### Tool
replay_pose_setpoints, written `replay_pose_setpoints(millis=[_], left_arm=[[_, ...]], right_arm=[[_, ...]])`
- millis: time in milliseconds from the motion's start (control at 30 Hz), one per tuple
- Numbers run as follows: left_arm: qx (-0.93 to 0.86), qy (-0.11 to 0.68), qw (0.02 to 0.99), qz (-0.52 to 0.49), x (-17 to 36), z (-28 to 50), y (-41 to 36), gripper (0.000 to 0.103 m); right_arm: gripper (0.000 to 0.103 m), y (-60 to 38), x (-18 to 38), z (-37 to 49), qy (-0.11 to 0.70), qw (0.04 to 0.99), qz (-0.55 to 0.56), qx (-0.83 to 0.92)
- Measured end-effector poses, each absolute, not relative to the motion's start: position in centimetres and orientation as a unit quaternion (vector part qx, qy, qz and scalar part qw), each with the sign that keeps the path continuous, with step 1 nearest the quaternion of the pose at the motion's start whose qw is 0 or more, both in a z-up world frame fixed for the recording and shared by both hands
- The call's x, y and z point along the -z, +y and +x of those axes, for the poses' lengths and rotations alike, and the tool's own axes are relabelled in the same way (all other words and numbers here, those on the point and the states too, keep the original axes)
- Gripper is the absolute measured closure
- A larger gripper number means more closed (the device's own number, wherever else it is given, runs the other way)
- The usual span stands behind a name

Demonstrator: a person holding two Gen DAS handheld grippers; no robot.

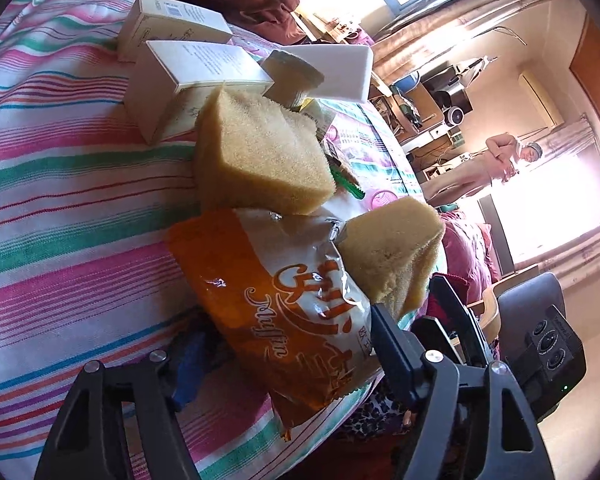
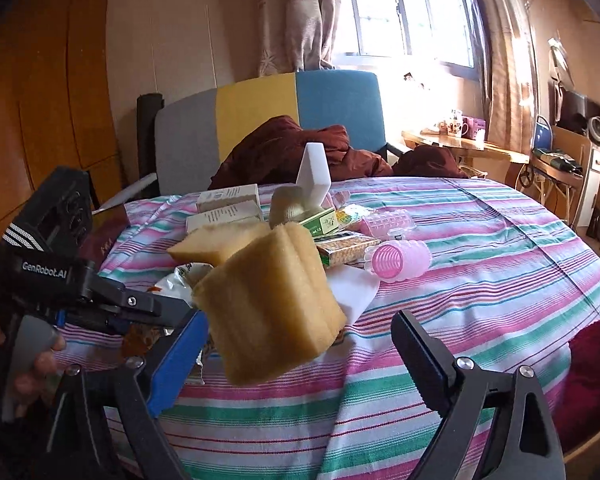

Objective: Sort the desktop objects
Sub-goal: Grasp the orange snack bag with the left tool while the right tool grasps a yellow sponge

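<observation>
- Left gripper: fingers set wide on either side of the muffin bag. Both pads are at the bag's edges; cannot tell whether they squeeze it.
- Bag: orange and white, crumpled, near end over the edge of the striped cloth.
- Right gripper: spread wide. A sponge sits between the fingers, against the blue pad and clear of the black finger. It is slightly blurred; cannot tell what supports it.
- Second sponge: lies on the far end of the bag, just behind the first sponge.
- Two white boxes lie beyond it, side by side. An upright white block stands beside them.
- Two pink curlers lie right of the pile, next to a cracker pack and a green box.
- Hand grips the left gripper's handle.
</observation>
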State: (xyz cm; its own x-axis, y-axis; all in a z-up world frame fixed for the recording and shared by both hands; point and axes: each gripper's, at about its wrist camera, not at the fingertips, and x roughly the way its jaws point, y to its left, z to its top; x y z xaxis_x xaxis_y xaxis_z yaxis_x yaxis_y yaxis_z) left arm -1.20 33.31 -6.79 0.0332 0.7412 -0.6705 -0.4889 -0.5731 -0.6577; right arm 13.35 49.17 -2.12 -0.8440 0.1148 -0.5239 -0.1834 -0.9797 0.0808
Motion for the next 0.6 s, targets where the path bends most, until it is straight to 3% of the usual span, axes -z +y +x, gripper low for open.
replay_pose_setpoints(millis=[433, 600], left_arm=[[-0.704, -0.086, 0.436, -0.555, 5.8, -2.1, 29.2, 0.034], [-0.707, -0.069, 0.437, -0.553, 5.8, -1.7, 28.7, 0.033]], right_arm=[[0.015, 47.2, 3.3, 9.3, -0.01, 0.052, -0.301, -0.952], [0.013, 48.4, 3.2, 8.6, 0.012, 0.075, -0.304, -0.95]])
